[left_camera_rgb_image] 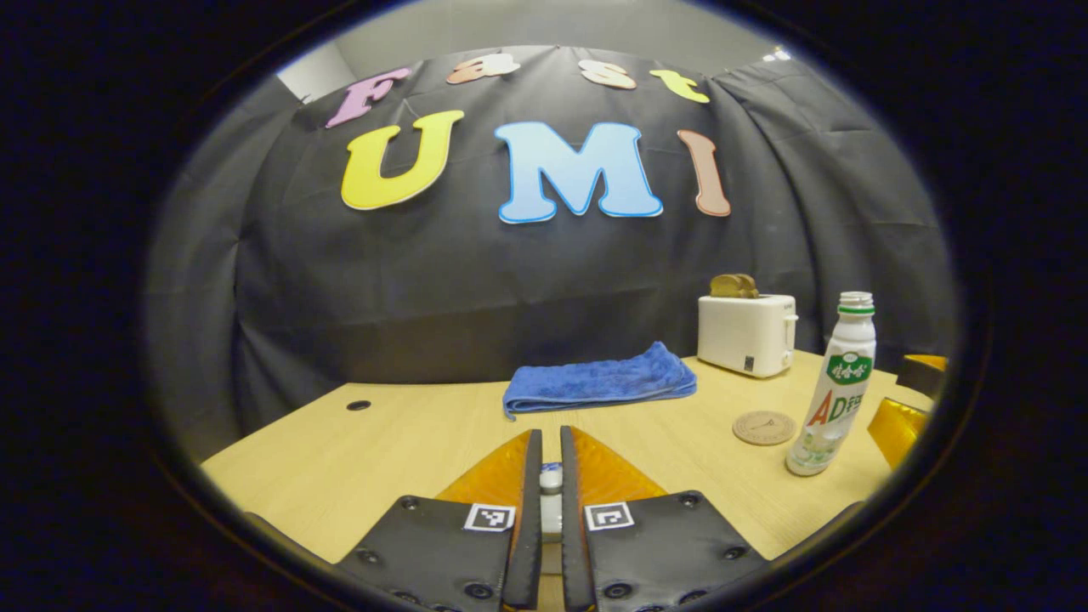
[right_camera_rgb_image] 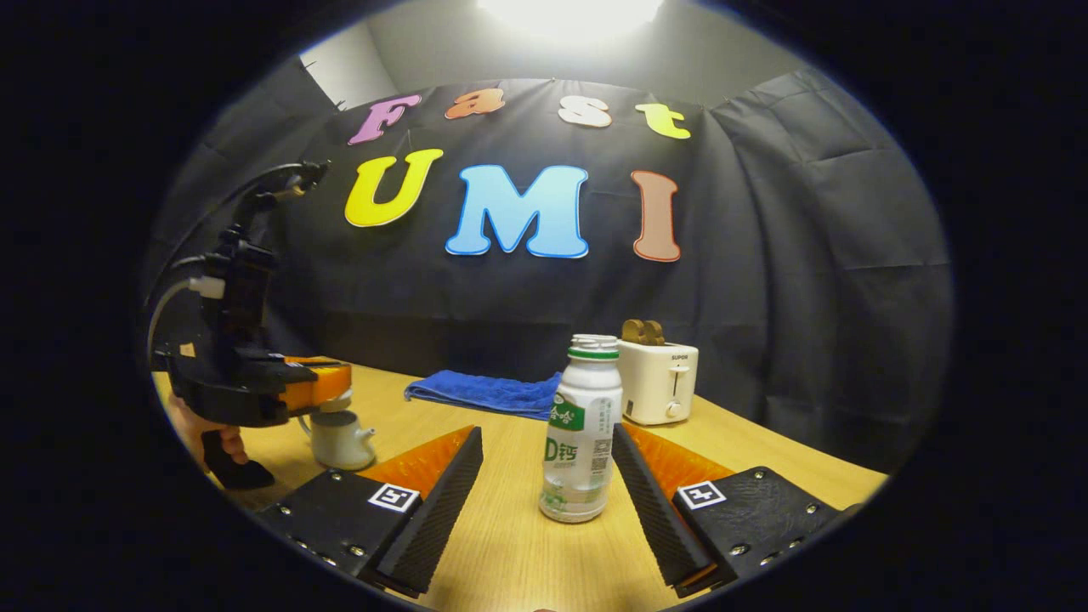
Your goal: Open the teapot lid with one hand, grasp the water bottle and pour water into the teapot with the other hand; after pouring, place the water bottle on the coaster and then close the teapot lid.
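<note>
Standing upright, capped white water bottle (right_camera_rgb_image: 582, 429) on table (right_camera_rgb_image: 510, 552).

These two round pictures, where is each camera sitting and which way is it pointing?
Left gripper view: rides the left gripper, facing the back wall; its fingers are nearly closed around a small knob, probably the lid's.
Right gripper view: rides the right gripper, looking over the table; its open fingers flank the bottle. At left are the other gripper, a hand and the teapot.
Shared: bottle, towel, toaster.
</note>
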`<act>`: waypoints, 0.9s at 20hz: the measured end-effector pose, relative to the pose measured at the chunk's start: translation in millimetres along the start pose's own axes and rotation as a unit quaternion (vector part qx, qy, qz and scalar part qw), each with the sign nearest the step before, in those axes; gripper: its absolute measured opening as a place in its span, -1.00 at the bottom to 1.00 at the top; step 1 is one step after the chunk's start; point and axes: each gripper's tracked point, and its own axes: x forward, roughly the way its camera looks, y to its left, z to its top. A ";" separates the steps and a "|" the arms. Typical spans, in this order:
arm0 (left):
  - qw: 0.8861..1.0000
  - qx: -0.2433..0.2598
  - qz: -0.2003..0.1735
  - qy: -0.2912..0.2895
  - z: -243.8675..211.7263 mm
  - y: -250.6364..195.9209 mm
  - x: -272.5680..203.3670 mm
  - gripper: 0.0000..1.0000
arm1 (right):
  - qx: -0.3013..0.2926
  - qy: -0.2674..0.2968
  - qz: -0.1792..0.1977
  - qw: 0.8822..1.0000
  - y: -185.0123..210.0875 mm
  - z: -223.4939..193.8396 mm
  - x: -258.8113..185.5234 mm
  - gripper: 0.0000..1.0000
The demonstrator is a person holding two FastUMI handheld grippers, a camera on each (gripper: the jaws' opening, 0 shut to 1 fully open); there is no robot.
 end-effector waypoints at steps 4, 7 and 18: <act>1.000 -0.013 0.000 0.000 1.3 2.6 -5.6 -0.59 | 0.022 0.021 -0.022 0.999 -17.2 -10.7 22.5 0.89; 1.000 -0.019 -0.002 -0.002 2.9 2.8 -7.8 -0.68 | 0.036 0.026 -0.033 0.998 -26.5 -11.3 37.5 0.89; 0.999 -0.036 -0.010 -0.028 24.5 5.5 -25.6 -0.75 | 0.024 0.078 -0.023 0.996 -18.1 -35.7 75.6 0.89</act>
